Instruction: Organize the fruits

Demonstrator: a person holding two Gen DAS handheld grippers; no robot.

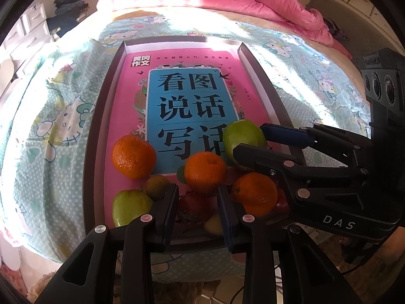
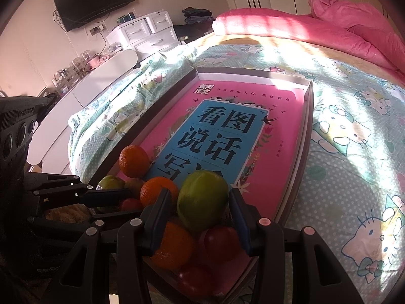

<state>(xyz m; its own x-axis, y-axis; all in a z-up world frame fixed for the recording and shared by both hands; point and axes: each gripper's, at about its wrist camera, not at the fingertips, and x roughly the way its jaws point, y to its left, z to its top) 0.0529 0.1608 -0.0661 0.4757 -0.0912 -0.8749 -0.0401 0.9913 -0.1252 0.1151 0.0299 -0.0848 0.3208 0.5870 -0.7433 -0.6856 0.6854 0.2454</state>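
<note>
Your right gripper (image 2: 200, 211) closes its pads on a green apple (image 2: 202, 200) near the tray's (image 1: 243, 50) near end. Your left gripper (image 1: 198, 202) stands slightly apart over a red fruit (image 1: 195, 204), gripping nothing. Only the right wrist view shows a television (image 2: 93, 0). Oranges (image 1: 134, 155) crowd the near end; the far book cover (image 1: 189, 96) lies bare.

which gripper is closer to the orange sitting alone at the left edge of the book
Left. The left gripper sits just below-right of that orange; the right gripper is farther right, around the green apple.

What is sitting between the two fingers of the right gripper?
A large green fruit, held between the right gripper fingers; the right wrist view shows it best.
</note>
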